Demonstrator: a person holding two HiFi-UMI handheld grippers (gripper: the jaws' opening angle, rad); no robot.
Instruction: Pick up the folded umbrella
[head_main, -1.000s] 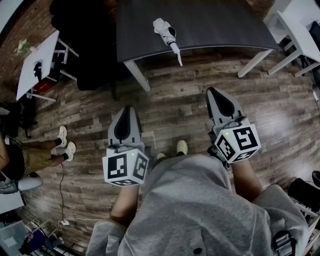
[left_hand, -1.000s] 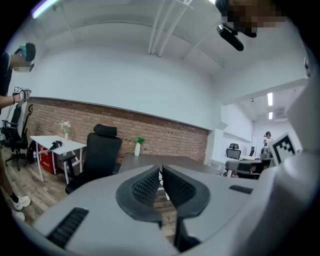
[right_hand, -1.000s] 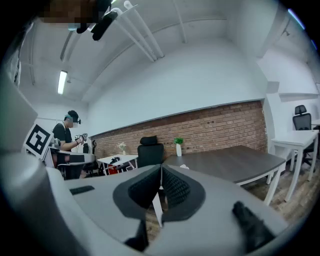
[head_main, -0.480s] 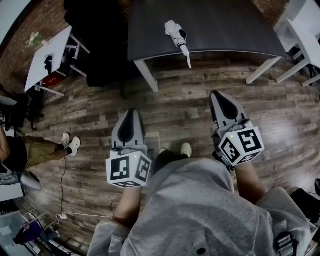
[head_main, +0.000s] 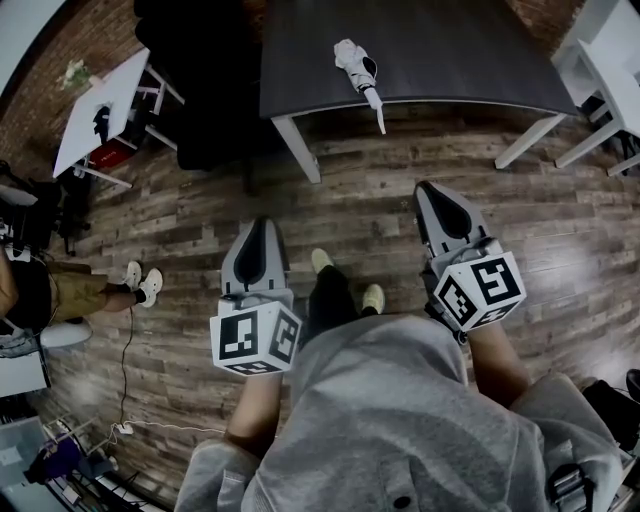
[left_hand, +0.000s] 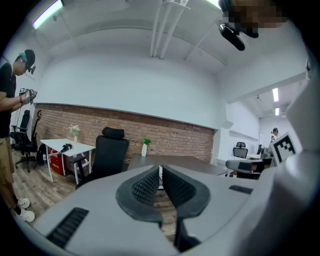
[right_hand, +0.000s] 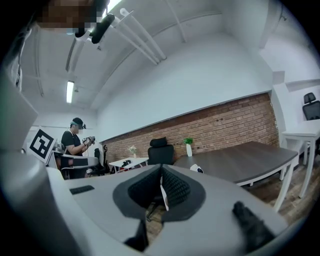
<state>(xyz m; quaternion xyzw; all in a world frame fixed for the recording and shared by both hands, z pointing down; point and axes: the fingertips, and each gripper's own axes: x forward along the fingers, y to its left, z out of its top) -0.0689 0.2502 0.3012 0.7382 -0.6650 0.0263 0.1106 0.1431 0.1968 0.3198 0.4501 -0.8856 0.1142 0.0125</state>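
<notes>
The folded umbrella is white with a dark strap and lies near the front edge of the dark table, its thin end poking out over the edge. Both grippers hang over the wooden floor, well short of the table. My left gripper points toward the table's left leg with its jaws together and nothing in them. Further right, my right gripper is also shut and empty. In the right gripper view the umbrella shows as a small white shape on the tabletop, just right of the gripper. The left gripper faces the table.
A black office chair stands at the table's left corner, with a small white table beyond it. White desks stand at the right. A person stands at the far left, and a cable lies on the floor.
The table and umbrella have shifted right and slightly closer in the head view. A leg has stepped forward between the grippers. Both grippers stay shut.
</notes>
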